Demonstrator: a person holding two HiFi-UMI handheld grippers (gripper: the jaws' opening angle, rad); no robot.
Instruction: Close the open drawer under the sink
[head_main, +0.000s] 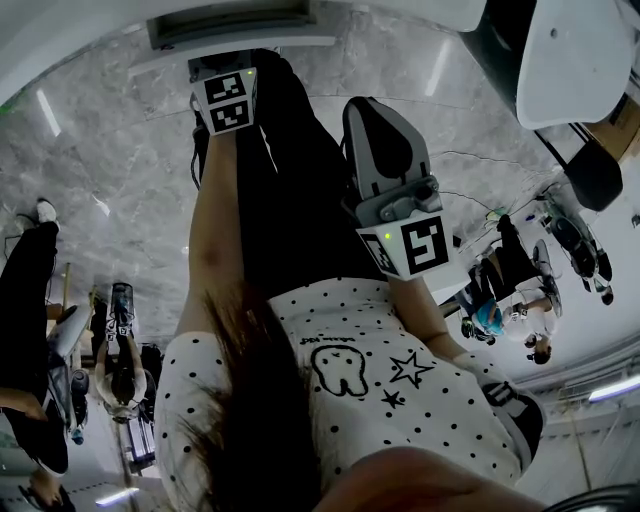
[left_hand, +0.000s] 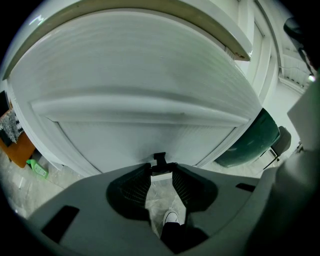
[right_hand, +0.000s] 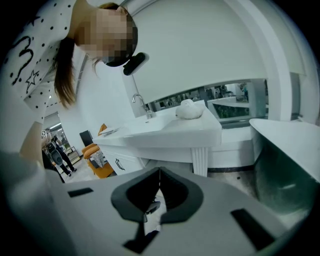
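Left gripper (left_hand: 161, 169) under my control sits square to the wide white drawer (left_hand: 150, 80), jaws nipped on its small black handle (left_hand: 159, 158) – the push lies straight ahead – while the right gripper (right_hand: 159, 171), closed and empty, hangs farther from that drawer.

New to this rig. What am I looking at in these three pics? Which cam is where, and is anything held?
There is no robot. A person in a white polka-dot shirt holds a two-jaw gripper in each hand. The head view looks down from the person's head at the grey marble floor. The other two cameras ride on the grippers. The left gripper has its jaws nearly together at a small black handle on a white cabinet front, probably the drawer. I can't tell whether they pinch it. The right gripper is shut and empty, and faces a white sink counter with a chrome tap.
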